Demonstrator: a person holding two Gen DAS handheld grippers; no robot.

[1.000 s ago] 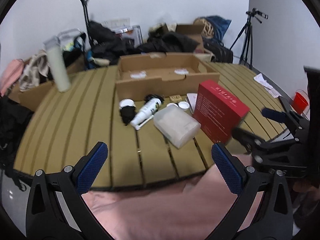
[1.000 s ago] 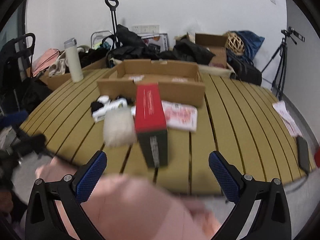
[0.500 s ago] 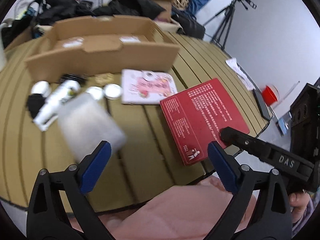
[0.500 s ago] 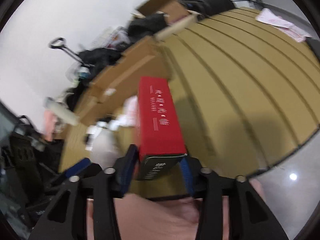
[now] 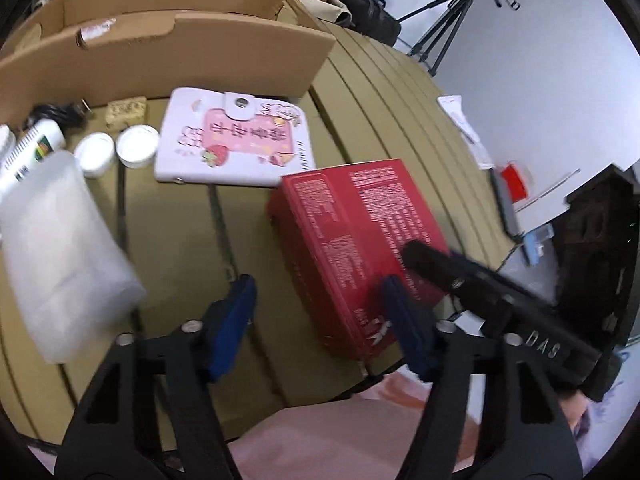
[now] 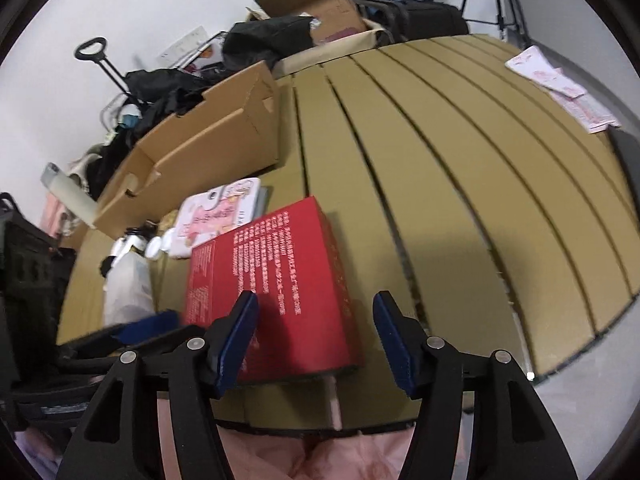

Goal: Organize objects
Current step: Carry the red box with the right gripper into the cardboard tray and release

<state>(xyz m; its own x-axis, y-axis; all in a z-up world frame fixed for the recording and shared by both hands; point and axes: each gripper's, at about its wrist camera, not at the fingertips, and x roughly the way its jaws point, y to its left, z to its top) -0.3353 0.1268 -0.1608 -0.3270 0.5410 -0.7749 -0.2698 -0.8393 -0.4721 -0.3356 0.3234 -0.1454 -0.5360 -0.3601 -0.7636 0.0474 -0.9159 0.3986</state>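
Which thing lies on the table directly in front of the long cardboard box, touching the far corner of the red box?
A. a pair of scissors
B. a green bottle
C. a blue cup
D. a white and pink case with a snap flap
D: in the left wrist view the white and pink case lies flat before the cardboard box, and the far corner of the red box meets its edge.
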